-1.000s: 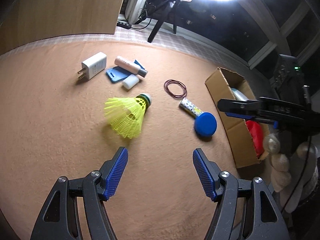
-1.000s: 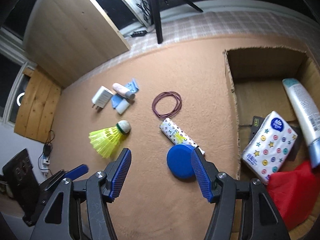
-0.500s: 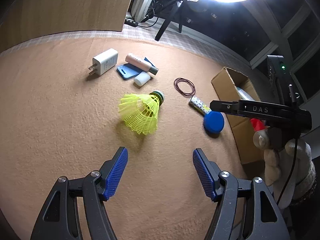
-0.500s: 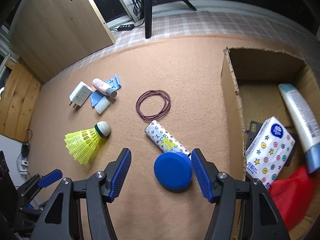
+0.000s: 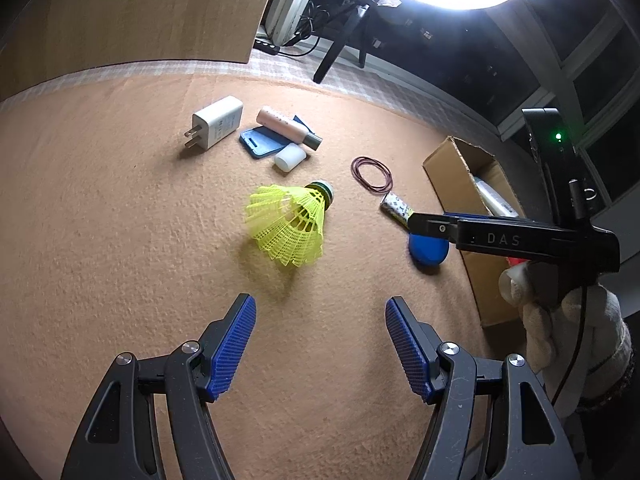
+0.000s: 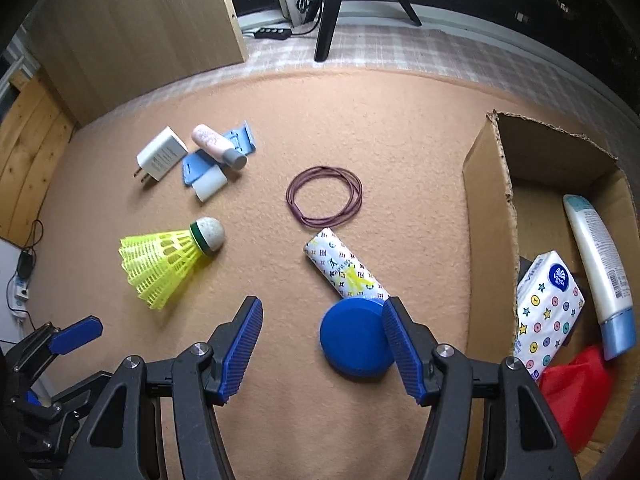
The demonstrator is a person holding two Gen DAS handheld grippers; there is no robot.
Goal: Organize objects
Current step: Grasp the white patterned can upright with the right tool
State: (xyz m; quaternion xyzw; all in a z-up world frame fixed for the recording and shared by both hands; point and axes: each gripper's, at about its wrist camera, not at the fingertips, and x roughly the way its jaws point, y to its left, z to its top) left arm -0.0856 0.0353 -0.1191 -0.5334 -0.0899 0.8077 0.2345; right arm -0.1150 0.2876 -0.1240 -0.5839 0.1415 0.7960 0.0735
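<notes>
Right wrist view: the cardboard box (image 6: 486,216) is being shown right of the blue disc (image 6: 354,340), over which the right gripper (image 6: 322,344) is being held half open, gripping nothing. The left gripper (image 5: 320,346) is being kept wide, empty, near the shuttlecock (image 5: 290,224).

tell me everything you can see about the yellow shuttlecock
The yellow shuttlecock lies on its side on the tan carpet. Its neon mesh skirt looks plastic; a dark green band joins it to a rounded, speckled whitish tip. It lies apart from the other things, and neither gripper touches it.
</notes>
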